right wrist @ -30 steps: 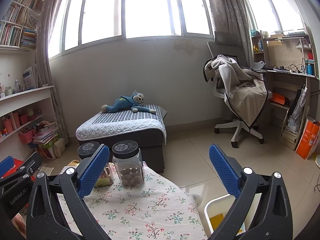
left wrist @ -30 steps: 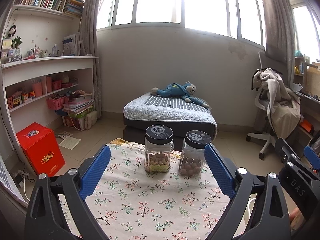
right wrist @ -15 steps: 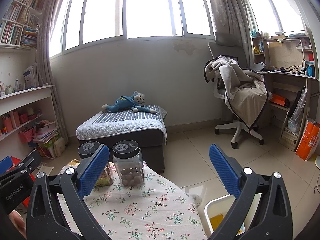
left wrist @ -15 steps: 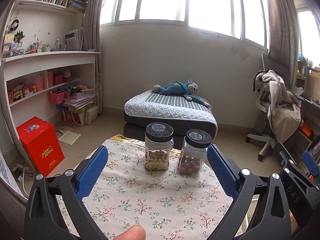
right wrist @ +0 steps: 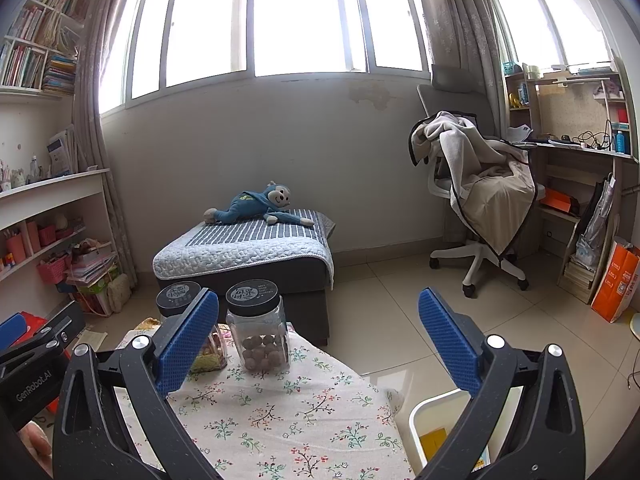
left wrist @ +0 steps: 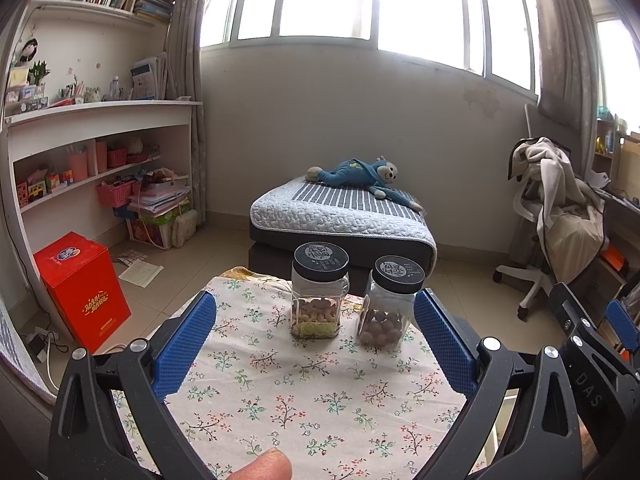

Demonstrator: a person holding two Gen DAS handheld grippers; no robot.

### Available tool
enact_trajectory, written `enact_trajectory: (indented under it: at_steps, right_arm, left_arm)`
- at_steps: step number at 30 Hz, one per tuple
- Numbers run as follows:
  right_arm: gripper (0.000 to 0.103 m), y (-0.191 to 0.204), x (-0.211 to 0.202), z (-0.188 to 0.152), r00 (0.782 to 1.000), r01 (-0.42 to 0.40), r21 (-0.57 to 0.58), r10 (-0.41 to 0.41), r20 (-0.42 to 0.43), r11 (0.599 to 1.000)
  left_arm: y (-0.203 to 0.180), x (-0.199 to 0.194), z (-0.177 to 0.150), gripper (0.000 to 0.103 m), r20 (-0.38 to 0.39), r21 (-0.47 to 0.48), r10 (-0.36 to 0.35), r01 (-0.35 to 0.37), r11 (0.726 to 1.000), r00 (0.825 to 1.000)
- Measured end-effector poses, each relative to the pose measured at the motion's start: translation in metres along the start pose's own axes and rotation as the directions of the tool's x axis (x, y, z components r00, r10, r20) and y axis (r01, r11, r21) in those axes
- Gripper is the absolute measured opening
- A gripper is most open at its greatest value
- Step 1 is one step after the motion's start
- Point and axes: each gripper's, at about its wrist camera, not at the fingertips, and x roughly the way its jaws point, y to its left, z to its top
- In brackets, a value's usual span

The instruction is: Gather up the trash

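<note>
Both grippers are held low over a small table, pointing a little down toward the far end of the room. The left gripper (left wrist: 315, 344) has its blue fingers (left wrist: 185, 343) spread wide apart, with nothing between them but the table top. The right gripper (right wrist: 318, 344) is spread wide too, and it holds nothing. It sits to the right of the left one, so half of it hangs past the table edge. A fingertip (left wrist: 262, 466) peeks in at the bottom of the left view. The table (left wrist: 320, 400) has a white cloth with little flowers on it. Two clear jars with black lids stand side by side at its far end. The left jar (left wrist: 319, 292) has pale nuts in it, and the right jar (left wrist: 390, 304) has round brown balls. No trash shows on the cloth. A white bin (right wrist: 434, 424) stands on the floor just beside the table's right edge, with something yellow inside. Past the table is a low bed (left wrist: 340, 216) with a blue toy monkey (left wrist: 360, 174) lying on top. Shelves full of books and toys are on the left, with a red box (left wrist: 82, 288) on the floor. A chair (right wrist: 476, 196) with a blanket over it is on the right.
</note>
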Motion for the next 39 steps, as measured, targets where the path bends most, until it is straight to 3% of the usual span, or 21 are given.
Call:
enact_trajectory:
  at_steps: [39]
  right_arm:
    - [0.096, 0.0013, 0.0006, -0.0001, 1.0, -0.001, -0.004, 0.001, -0.002, 1.0]
  left_arm:
    - [0.003, 0.0057, -0.0033, 0.096, -0.018, -0.009, 0.016, -0.016, 1.0, 1.0]
